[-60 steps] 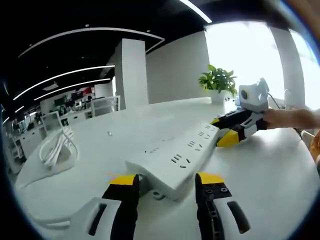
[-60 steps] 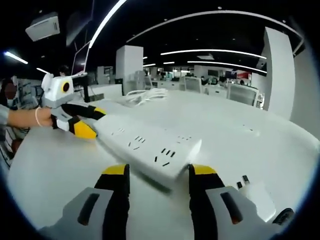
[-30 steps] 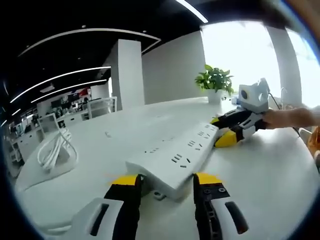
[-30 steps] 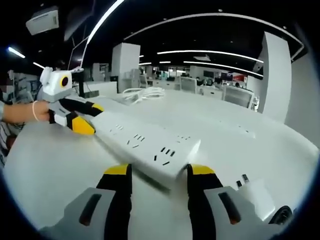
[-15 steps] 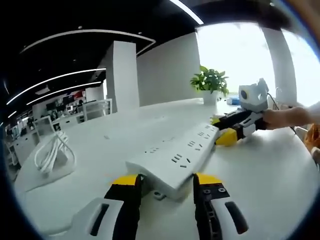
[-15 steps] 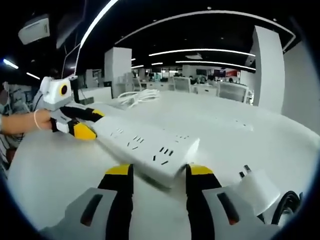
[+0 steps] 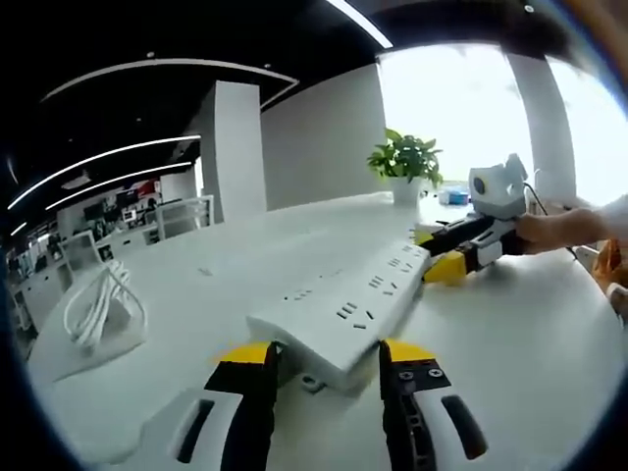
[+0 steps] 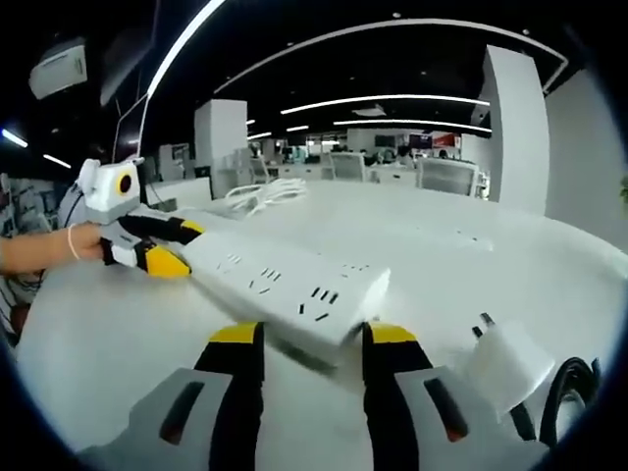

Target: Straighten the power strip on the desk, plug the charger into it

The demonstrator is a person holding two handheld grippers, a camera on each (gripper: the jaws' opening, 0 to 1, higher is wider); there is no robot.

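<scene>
Two grippers clamp the power strip (image 7: 345, 312) ends, left gripper (image 7: 322, 355), right gripper (image 8: 303, 339)

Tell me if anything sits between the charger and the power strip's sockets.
Nothing visible does. The charger lies on the desk beside the right gripper, which holds one end of the power strip; bare desk lies between, and the sockets face up uncovered.

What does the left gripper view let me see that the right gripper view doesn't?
Left gripper view alone: a potted plant near bright windows, far across the desk. Right gripper view alone: the white charger, prongs up, with a black cable beside it. Shared: the white power strip, each end held by a claw, the coiled white cord, and the white desk.
</scene>
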